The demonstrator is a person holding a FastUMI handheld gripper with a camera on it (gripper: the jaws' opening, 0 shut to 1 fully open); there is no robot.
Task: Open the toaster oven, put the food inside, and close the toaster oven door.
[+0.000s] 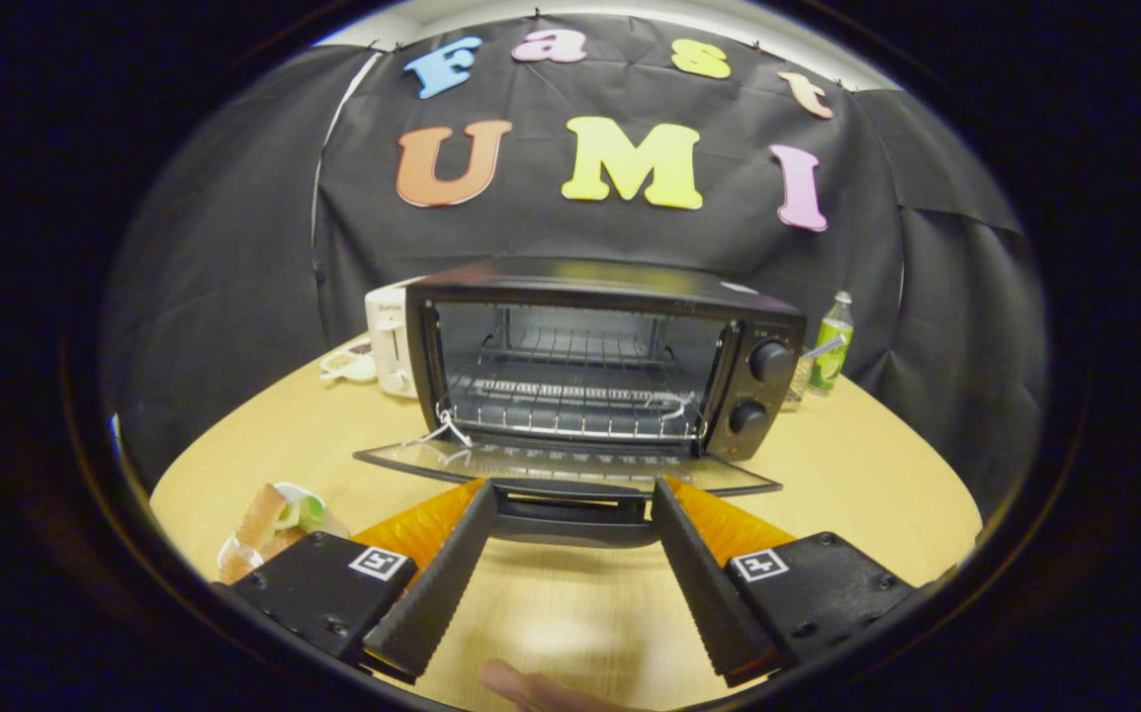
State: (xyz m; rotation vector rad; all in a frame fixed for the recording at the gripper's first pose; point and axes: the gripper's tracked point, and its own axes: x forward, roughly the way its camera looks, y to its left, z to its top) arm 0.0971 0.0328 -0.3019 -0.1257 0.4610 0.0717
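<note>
I hold the gripper (570,509) w/ jaws spread, straddling the handle of the black toaster oven (602,366), door (570,465) already down. Next: back off, fetch the wrapped sandwich food (269,524) near the round wooden table's (857,475) left edge. White mug-like appliance (391,341) and green bottle (833,346) flank the oven, clear of path.

Your jaws cover both ends of the door handle (570,516); the food (269,524) sits partly behind the left finger; contact unclear.
</note>
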